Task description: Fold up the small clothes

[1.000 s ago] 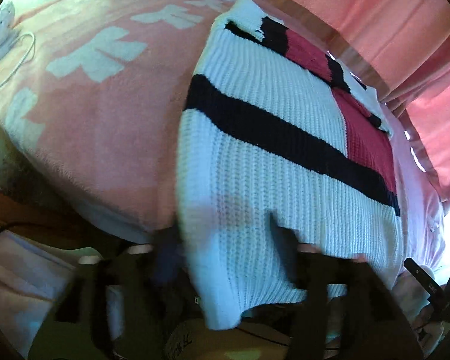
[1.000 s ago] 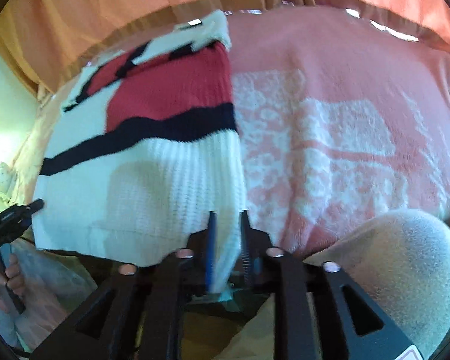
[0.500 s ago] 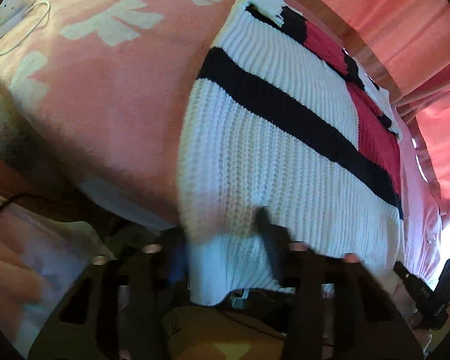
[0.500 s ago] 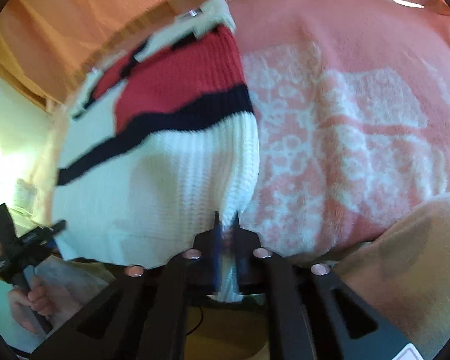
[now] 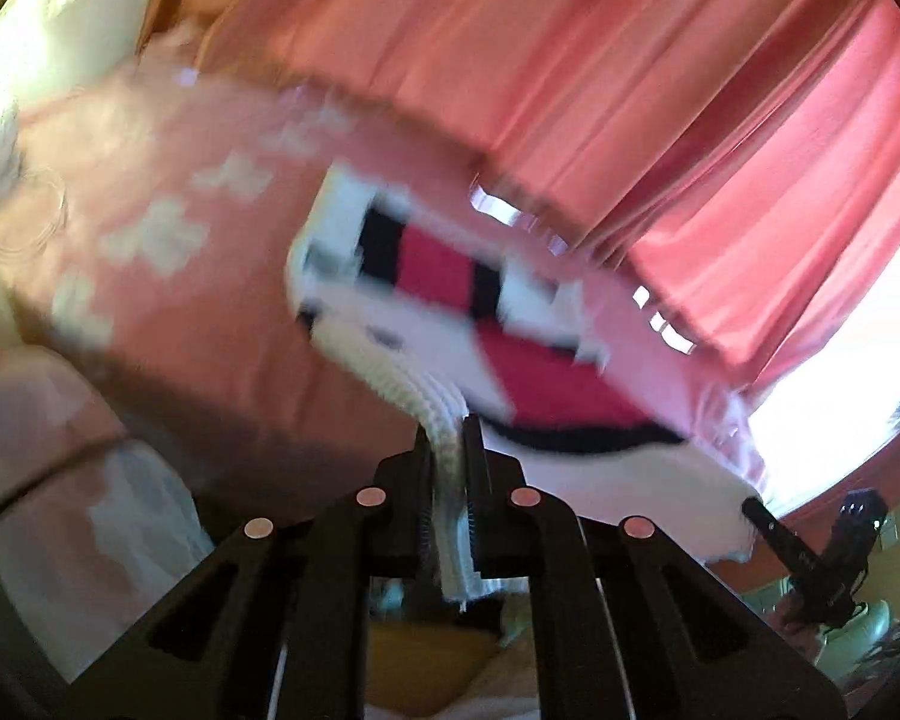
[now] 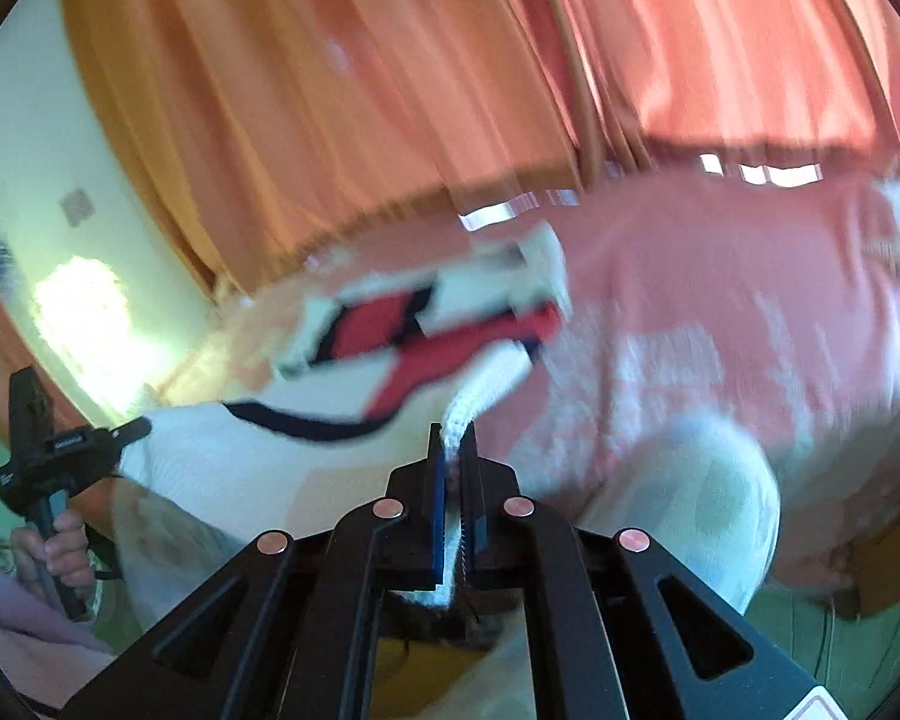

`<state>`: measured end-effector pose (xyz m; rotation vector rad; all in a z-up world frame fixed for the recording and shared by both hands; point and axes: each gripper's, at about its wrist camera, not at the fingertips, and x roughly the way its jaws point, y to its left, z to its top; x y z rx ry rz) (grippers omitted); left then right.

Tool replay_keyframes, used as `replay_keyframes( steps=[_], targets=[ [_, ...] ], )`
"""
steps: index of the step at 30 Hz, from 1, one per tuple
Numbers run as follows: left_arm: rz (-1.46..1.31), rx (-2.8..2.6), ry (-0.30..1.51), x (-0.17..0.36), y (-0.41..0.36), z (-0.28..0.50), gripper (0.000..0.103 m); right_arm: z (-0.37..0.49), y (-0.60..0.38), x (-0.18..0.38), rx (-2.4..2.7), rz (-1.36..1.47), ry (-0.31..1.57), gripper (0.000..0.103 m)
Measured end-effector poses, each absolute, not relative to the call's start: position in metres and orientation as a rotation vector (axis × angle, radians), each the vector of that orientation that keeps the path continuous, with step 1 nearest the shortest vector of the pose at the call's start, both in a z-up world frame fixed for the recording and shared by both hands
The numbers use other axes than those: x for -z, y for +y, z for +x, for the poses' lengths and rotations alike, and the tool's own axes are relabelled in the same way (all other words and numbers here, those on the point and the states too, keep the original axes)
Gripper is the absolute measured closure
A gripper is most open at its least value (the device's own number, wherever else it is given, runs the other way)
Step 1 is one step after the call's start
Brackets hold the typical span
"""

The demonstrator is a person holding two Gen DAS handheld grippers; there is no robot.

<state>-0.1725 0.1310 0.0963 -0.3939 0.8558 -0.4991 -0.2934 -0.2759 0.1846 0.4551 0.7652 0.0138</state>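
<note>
bed [image 5: 168,312] is lying under the sweater | sweater [image 5: 546,384] is hanging over the bed, near edge lifted, fold only starting, not laid down yet | left gripper [image 5: 447,450] and right gripper [image 6: 453,450] are each pinching a sweater corner | no words are showing clearly enough to read

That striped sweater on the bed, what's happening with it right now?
A person is folding it with a tool in each hand. The left tool and the right tool are each shut on a white hem corner of the sweater, holding that edge up off the pink blanket. The far end, with its red and black blocks, lies on the bed. The picture is blurred, and the fold is not yet laid down.
</note>
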Motion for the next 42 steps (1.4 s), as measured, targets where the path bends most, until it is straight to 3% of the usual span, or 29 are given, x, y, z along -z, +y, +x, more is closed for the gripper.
replay_keyframes(
  steps=[4,7,12,14,16,17,19,20,27,30,31,32,33,34,39,41,42],
  targets=[
    [-0.331,0.478,0.69,-0.137,0.115,-0.114,0.096,-0.235,-0.294,-0.213,-0.061,0.426,0.632,0.1],
    [-0.281,0.406,0.677,-0.131,0.09,-0.033,0.096,-0.156,-0.323,-0.196,-0.002,0.407,0.619,0.099],
    [-0.22,0.235,0.853,-0.047,0.042,0.107,0.093,-0.033,-0.367,-0.103,0.047,0.465,0.743,0.097],
    [-0.222,0.195,0.958,0.0,0.031,0.15,0.091,-0.003,-0.374,-0.069,0.091,0.447,0.789,0.088],
    [-0.203,0.159,0.991,0.018,0.032,0.159,0.087,0.006,-0.381,-0.052,0.111,0.46,0.797,0.087],
    [-0.196,0.153,0.987,0.02,0.034,0.157,0.084,0.005,-0.383,-0.051,0.108,0.459,0.795,0.084],
    [-0.206,0.152,0.947,0.014,0.037,0.152,0.044,-0.007,-0.383,-0.053,0.114,0.417,0.77,0.059],
    [-0.208,0.165,0.915,0.009,0.039,0.147,0.037,-0.013,-0.382,-0.052,0.106,0.386,0.769,0.057],
    [-0.084,0.199,0.94,0.021,0.016,0.154,0.031,0.025,-0.36,-0.031,0.049,0.254,0.899,0.053],
    [-0.057,0.199,1.006,0.041,0.007,0.166,0.031,0.045,-0.352,-0.011,0.047,0.208,0.969,0.053],
    [-0.038,0.185,1.012,0.045,0.005,0.168,0.04,0.053,-0.35,-0.003,0.043,0.198,0.988,0.058],
    [-0.02,0.176,1.026,0.049,0.003,0.171,0.048,0.056,-0.349,0.001,0.038,0.197,0.999,0.072],
    [-0.017,0.185,1.035,0.05,0.002,0.173,0.075,0.061,-0.347,0.005,0.019,0.207,1.013,0.095],
    [-0.022,0.199,1.048,0.05,0.0,0.175,0.096,0.062,-0.348,0.003,0.021,0.222,1.004,0.096],
    [-0.023,0.201,0.919,0.02,0.002,0.175,0.096,0.042,-0.361,-0.048,0.033,0.285,0.789,0.097],
    [-0.007,0.148,0.974,0.036,0.006,0.188,0.096,0.047,-0.378,-0.034,0.097,0.302,0.858,0.097],
    [-0.008,0.135,1.012,0.046,0.007,0.193,0.095,0.055,-0.386,-0.007,0.124,0.311,0.988,0.096]
  ],
)
